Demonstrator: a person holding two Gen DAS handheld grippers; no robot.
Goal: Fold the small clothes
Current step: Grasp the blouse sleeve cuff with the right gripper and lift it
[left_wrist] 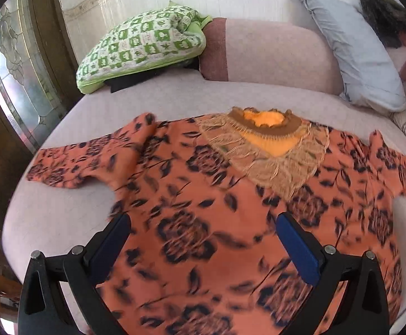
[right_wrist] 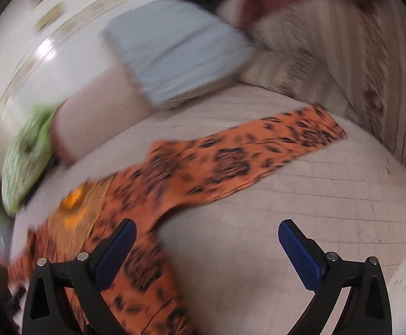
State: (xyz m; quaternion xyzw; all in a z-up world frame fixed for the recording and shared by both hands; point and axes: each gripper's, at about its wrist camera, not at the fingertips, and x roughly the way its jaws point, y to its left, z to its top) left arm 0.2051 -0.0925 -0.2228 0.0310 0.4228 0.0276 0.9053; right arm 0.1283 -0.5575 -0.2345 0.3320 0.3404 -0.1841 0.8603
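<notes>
Orange blouse (left_wrist: 203,209) spread flat, hem cut off, seemingly ungripped

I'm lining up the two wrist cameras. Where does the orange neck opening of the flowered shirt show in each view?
Left wrist: the neck opening sits upper middle, at the far end of the shirt spread on the bed.
Right wrist: the neck opening is blurred at lower left, beside the left finger of the open right claw.
Shared landmark: the grey pillow, upper right in the left view, top middle in the right.
</notes>
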